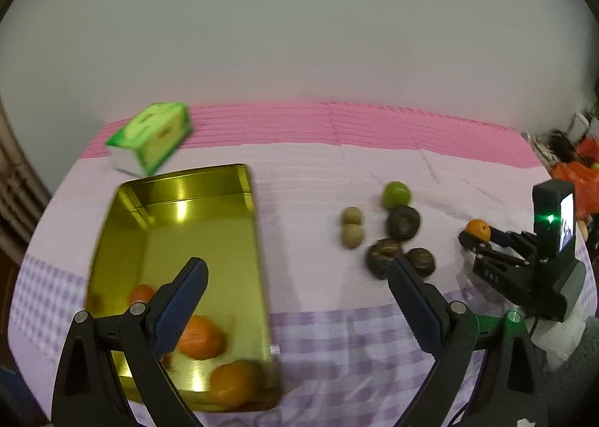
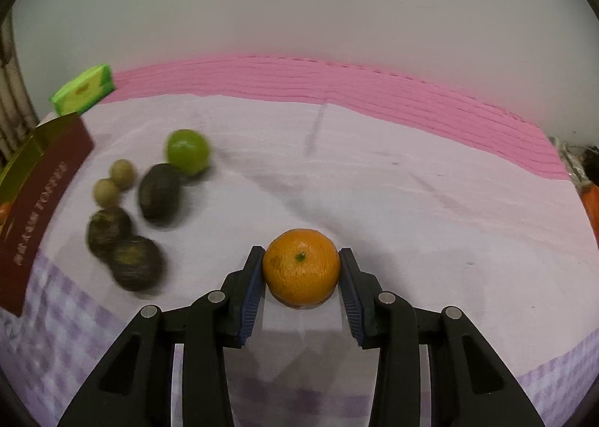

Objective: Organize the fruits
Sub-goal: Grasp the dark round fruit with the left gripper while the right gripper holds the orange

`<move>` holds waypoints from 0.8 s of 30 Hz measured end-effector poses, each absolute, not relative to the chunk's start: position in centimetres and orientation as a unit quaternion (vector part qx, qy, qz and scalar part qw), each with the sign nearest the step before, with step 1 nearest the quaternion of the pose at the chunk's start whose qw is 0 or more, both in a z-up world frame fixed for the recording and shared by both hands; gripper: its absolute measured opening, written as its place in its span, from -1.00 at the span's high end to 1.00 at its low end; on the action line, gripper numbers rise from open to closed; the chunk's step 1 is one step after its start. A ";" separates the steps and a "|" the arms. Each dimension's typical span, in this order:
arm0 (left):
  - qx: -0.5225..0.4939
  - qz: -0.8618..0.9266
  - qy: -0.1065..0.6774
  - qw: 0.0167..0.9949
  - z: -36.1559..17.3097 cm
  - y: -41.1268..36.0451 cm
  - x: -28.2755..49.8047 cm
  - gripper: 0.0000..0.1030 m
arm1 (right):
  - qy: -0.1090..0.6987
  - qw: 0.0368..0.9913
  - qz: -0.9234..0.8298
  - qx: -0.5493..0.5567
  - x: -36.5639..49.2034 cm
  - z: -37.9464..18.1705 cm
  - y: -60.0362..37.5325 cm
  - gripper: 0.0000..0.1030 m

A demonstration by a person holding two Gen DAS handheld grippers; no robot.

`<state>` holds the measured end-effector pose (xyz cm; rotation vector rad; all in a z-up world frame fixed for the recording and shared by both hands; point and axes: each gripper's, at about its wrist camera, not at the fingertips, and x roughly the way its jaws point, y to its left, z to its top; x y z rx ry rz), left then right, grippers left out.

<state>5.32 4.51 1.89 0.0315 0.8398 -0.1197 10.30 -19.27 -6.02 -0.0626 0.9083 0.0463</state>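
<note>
My right gripper (image 2: pixel 301 270) is shut on an orange mandarin (image 2: pixel 301 267), just above the cloth; it also shows in the left wrist view (image 1: pixel 478 229). My left gripper (image 1: pixel 295 277) is open and empty, its left finger over a gold tin (image 1: pixel 179 195) that holds several mandarins (image 1: pixel 200 338). On the cloth between the grippers lie a green fruit (image 1: pixel 396 194) (image 2: pixel 187 151), two small tan fruits (image 1: pixel 352 228) (image 2: pixel 114 180) and three dark brown fruits (image 1: pixel 403 222) (image 2: pixel 159 192).
A green box (image 1: pixel 151 135) (image 2: pixel 83 92) lies at the table's far left by the wall. The pink and lilac cloth (image 2: pixel 374 172) covers the table. Orange and red clutter (image 1: pixel 576 172) sits beyond the right edge.
</note>
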 end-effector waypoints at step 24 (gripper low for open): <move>0.044 -0.121 0.471 0.873 -4.6 -2.5 9.9 -0.24 | 0.437 0.900 0.007 -0.006 10.6 -6.2 -21.6 0.19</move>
